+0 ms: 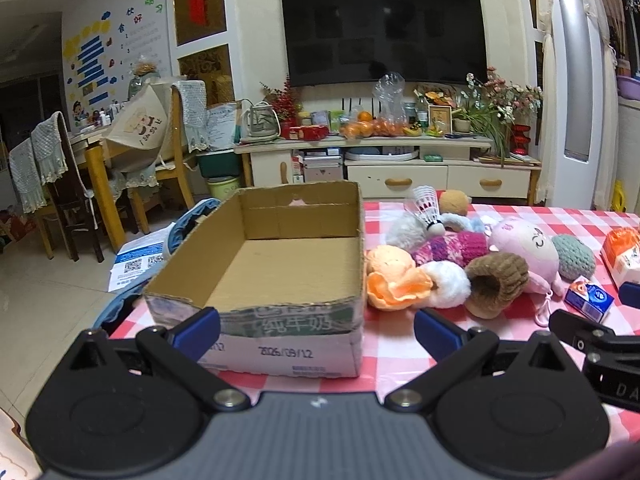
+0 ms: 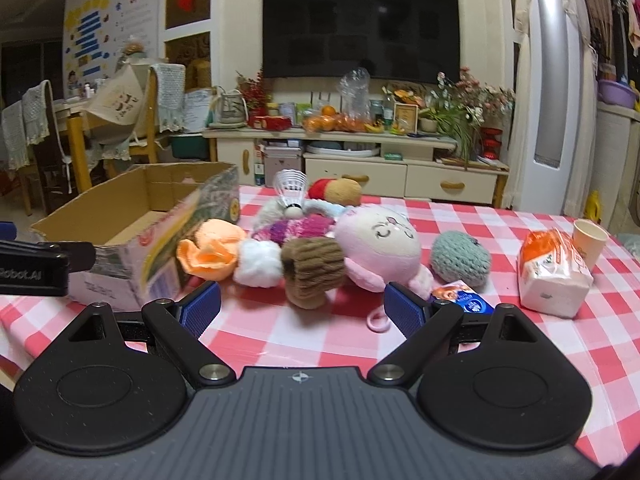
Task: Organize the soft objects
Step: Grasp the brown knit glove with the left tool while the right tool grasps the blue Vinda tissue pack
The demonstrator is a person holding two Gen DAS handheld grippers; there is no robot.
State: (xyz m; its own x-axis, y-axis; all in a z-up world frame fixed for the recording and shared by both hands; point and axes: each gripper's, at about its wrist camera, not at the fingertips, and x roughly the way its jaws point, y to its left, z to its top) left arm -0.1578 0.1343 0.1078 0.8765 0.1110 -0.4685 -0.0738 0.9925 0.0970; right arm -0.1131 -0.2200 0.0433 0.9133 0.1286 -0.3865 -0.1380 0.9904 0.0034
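With both our left gripper (image 1: 316, 330) and right gripper (image 2: 302, 306) spread wide and empty, we risk one thing — snagging the shuttlecock (image 2: 291, 192) atop the soft pile into the box (image 1: 280, 264).

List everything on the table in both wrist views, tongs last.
cardboard box: 1, brown, table's left end, nothing inside
orange plush: 1, orange, beside box
white pompom: 1, white, right of orange plush
brown knit cuff: 1, brown, front of pile
pink plush doll: 1, pink, pile centre
magenta knit piece: 1, magenta, behind cuff
shuttlecock: 1, white, atop pile
teal crochet ball: 1, grey-green, right of doll
blue carton: 1, blue-orange, near right tongs
tissue pack: 1, white-orange, right side
paper cup: 1, beige, behind pack
left tongs: open, facing box
right tongs: open, facing pile
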